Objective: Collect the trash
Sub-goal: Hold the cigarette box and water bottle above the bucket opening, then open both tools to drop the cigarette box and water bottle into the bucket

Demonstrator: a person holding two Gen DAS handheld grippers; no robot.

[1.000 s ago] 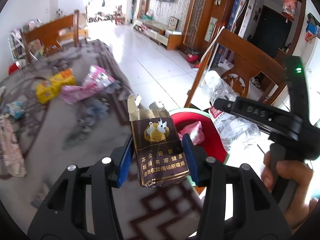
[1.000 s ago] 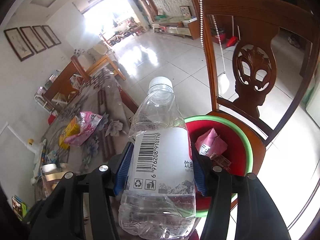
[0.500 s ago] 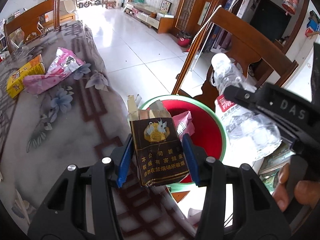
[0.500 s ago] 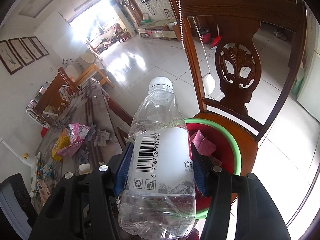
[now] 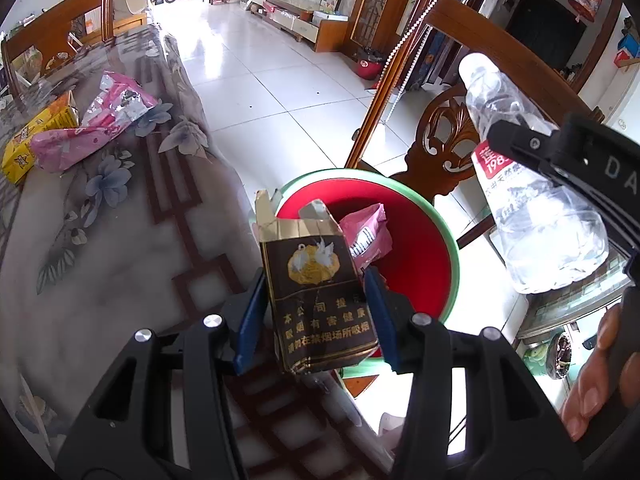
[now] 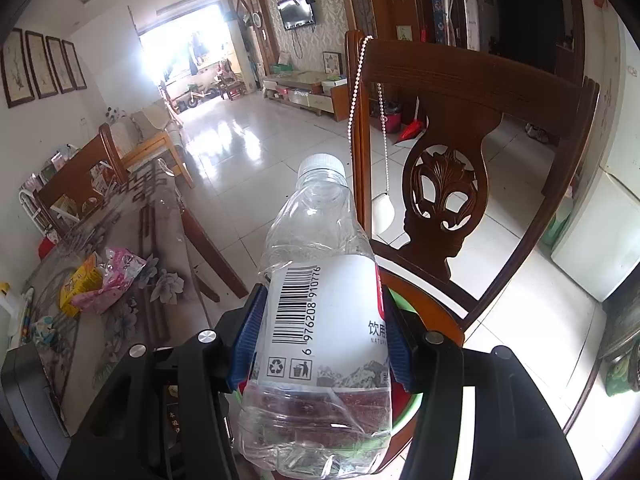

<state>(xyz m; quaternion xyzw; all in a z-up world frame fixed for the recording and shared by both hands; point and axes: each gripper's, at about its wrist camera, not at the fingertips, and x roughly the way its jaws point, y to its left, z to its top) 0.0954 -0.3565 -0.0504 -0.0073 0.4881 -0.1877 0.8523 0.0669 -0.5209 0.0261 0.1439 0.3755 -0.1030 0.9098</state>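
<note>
My left gripper (image 5: 316, 312) is shut on a torn brown cigarette pack (image 5: 316, 296), held over the near rim of a red basin with a green rim (image 5: 448, 232) on a wooden chair seat. A pink wrapper (image 5: 368, 232) lies inside the basin. My right gripper (image 6: 320, 332) is shut on a crumpled clear plastic bottle (image 6: 320, 280) with a white label and white cap; that bottle (image 5: 532, 208) also shows to the right of the basin in the left wrist view. The bottle hides most of the basin (image 6: 408, 404) in the right wrist view.
A floral-clothed table (image 5: 100, 248) lies to the left, bearing a pink bag (image 5: 96, 128) and a yellow box (image 5: 36, 140). The carved chair back (image 6: 448, 184) rises behind the basin with a bead cord (image 6: 360, 88) hanging on it. White tiled floor stretches beyond.
The left view has tipped down and closed on the basin, which now sits larger and nearer under the pack. The right view has tilted up, so the basin has slid under the bottle.
</note>
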